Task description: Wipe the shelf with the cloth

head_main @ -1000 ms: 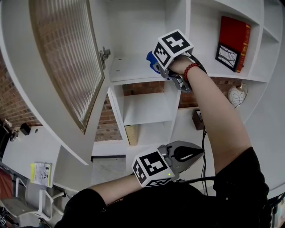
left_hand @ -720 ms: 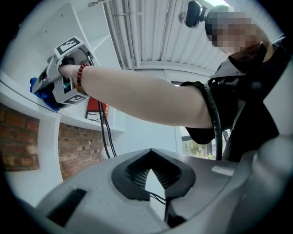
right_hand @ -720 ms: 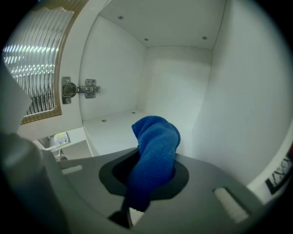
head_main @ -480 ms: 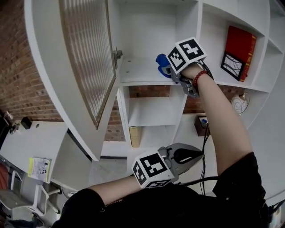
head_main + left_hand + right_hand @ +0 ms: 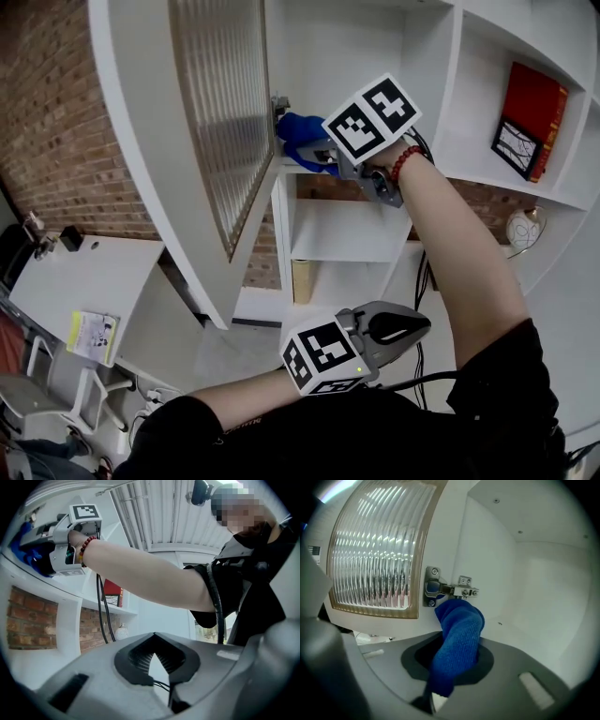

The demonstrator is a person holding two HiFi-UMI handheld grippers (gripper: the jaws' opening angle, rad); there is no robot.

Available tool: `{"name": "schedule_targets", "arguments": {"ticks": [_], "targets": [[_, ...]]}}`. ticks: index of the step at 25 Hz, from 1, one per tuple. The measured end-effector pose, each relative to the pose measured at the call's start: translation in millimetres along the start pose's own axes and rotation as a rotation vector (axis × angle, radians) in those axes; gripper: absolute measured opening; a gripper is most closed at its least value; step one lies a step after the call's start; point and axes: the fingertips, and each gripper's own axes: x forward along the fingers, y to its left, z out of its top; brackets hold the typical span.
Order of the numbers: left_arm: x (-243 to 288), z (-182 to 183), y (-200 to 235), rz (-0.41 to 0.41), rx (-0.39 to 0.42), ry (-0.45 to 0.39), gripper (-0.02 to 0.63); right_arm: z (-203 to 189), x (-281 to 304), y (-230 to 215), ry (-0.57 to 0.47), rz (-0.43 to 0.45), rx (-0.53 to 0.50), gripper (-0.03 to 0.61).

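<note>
Head view: the right gripper (image 5: 323, 157), raised at upper centre of the frame, reaches into the white shelf compartment (image 5: 525, 573) beside the open ribbed-glass door (image 5: 220, 112), its fingers pinching the blue cloth (image 5: 298, 131). Right gripper view: the cloth (image 5: 459, 639) rises from between the fingers at lower centre, and its bunched end lies against the compartment's white inner surface just below the metal hinge (image 5: 450, 590). The left gripper (image 5: 408, 328), at lower centre of the head view close to the person's body, has its fingers pressed together at the tips with nothing between them.
</note>
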Motion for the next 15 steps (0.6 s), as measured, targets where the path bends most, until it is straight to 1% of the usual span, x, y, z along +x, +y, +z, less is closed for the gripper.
{"name": "schedule_targets", "arguments": {"ticks": [3, 6, 9, 11, 15], "targets": [[-5.9, 0.1, 6.0, 0.027, -0.002, -0.006, 0.003, -2.0, 12.6, 3.8, 0.062, -0.012, -0.06, 0.057], [-4.9, 0.6, 12.6, 0.044, -0.005, -0.005, 0.003, -5.7, 15.8, -1.1, 0.098, -0.024, -0.087, 0.058], [-1.6, 1.4, 15.3, 0.045, -0.008, 0.0, 0.003, -8.4, 17.0, -4.7, 0.116, -0.078, -0.104, 0.058], [-0.1, 1.3, 14.3, 0.037, -0.007, 0.008, 0.003, -7.1, 18.0, -4.8, 0.115, -0.101, -0.095, 0.058], [8.7, -2.1, 13.0, 0.021, -0.007, 0.016, 0.003, -9.4, 16.7, -6.6, 0.11, -0.103, -0.059, 0.058]]}}
